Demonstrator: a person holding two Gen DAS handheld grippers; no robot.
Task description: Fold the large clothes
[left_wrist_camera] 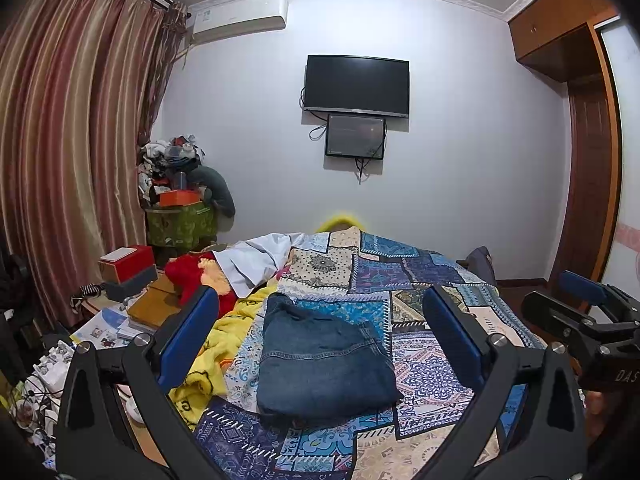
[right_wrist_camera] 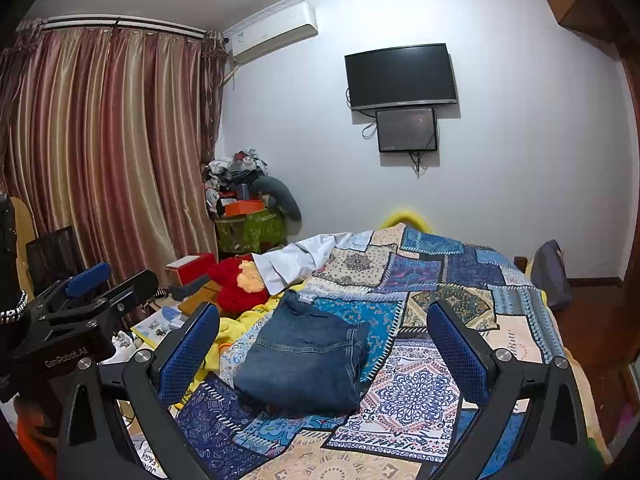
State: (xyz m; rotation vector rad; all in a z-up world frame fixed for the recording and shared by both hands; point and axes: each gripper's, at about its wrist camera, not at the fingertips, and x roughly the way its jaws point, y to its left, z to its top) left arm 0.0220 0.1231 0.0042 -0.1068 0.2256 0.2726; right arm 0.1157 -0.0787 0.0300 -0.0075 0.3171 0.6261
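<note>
A pair of dark blue jeans (left_wrist_camera: pixel 324 360) lies folded into a compact rectangle on the patchwork bedspread (left_wrist_camera: pixel 432 376). My left gripper (left_wrist_camera: pixel 320 296) hovers above and in front of the jeans, open, nothing between its blue pads. In the right wrist view the same folded jeans (right_wrist_camera: pixel 304 360) lie between and beyond the fingers of my right gripper (right_wrist_camera: pixel 324 308), which is also open and holds nothing. Each gripper shows in the other's view: the right gripper (left_wrist_camera: pixel 568 300) at the right edge, the left gripper (right_wrist_camera: pixel 116 280) at the left.
A yellow blanket (left_wrist_camera: pixel 224 332), a red plush item (left_wrist_camera: pixel 192 276) and a white cloth (left_wrist_camera: pixel 256 260) lie at the bed's left side. A cluttered bedside surface with a red box (left_wrist_camera: pixel 128 262) and papers stands left. Curtains (left_wrist_camera: pixel 60 160) hang left, a wardrobe (left_wrist_camera: pixel 580 160) stands right.
</note>
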